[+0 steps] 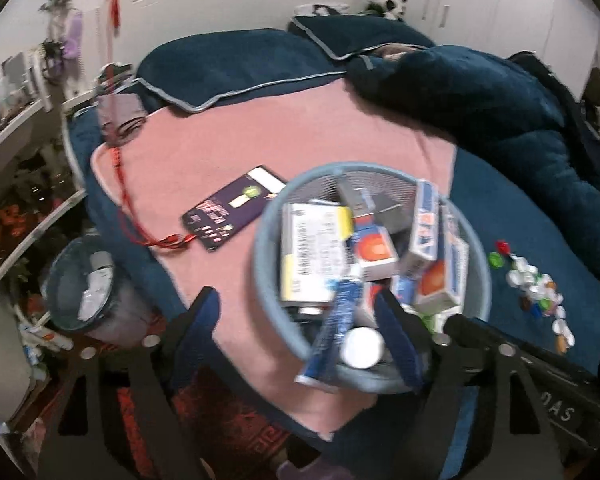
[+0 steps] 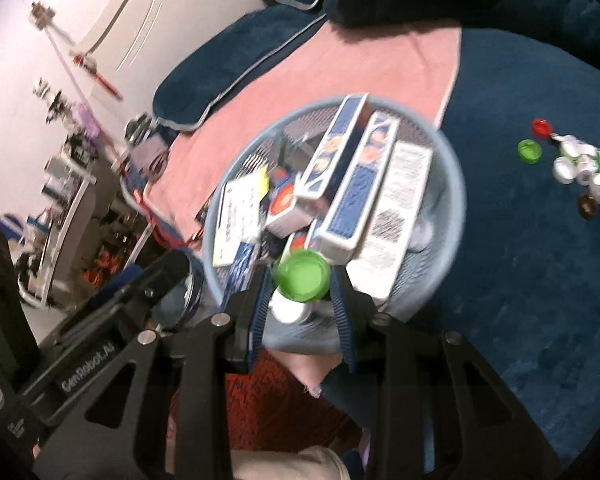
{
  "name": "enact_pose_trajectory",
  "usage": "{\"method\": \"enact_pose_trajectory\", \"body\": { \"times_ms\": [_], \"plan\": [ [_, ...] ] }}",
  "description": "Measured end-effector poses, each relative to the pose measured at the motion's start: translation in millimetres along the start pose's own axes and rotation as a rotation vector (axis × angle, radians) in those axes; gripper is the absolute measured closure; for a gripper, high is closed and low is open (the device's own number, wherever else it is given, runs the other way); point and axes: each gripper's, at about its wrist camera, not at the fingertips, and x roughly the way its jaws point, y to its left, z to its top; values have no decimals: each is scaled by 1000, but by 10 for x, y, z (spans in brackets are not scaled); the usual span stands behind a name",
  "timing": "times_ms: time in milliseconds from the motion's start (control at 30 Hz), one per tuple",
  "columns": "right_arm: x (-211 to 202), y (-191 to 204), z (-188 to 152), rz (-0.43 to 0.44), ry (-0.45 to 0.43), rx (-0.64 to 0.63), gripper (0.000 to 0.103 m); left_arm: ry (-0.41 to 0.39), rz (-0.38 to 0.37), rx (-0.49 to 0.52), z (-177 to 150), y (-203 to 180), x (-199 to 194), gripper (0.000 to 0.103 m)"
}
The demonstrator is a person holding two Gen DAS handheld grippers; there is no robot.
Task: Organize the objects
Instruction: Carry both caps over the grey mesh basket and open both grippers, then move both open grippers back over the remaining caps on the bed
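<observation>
A light blue mesh basket (image 1: pixel 268 280) (image 2: pixel 452 208) stands on the bed, filled with several medicine boxes (image 1: pixel 312 256) (image 2: pixel 356 196), a blue tube (image 1: pixel 332 328) and a white-topped bottle (image 1: pixel 362 346). My left gripper (image 1: pixel 296 296) is open wide. Its right finger reaches inside the basket's near rim, its left finger is outside over the pink sheet, and neither pad presses on the tube between them. My right gripper (image 2: pixel 300 280) is shut on a green bottle cap (image 2: pixel 300 274) above the basket's near rim. A heap of loose caps (image 1: pixel 536 288) (image 2: pixel 580 172) lies on the blue blanket, right of the basket.
A purple card (image 1: pixel 236 208) and a red cord (image 1: pixel 124 200) lie on the pink sheet (image 1: pixel 220 140) left of the basket. A second bin (image 1: pixel 84 284) stands on the floor beside the bed, with shelves (image 1: pixel 20 128) behind. Pillows (image 1: pixel 228 64) and a dark duvet (image 1: pixel 500 112) fill the far side.
</observation>
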Motion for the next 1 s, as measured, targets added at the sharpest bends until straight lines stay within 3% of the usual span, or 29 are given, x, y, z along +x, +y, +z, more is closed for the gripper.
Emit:
{"method": "enact_pose_trajectory", "body": {
  "times_ms": [67, 133, 167, 400, 1000],
  "plan": [
    [-10, -9, -9, -15, -2, -1, 37, 2, 16, -21, -4, 61, 13, 5],
    [-60, -49, -12, -38, -22, 2, 18, 3, 28, -35, -6, 84, 17, 3],
    [-106, -90, -6, -59, -35, 6, 13, 3, 25, -35, -5, 74, 19, 3],
    [-254, -461, 2, -209, -53, 53, 5, 1, 14, 35, -30, -210, 7, 2],
    [-843, -1307, -204, -281, -100, 215, 5, 28, -91, 219, -193, -1317, 16, 2]
  ]
}}
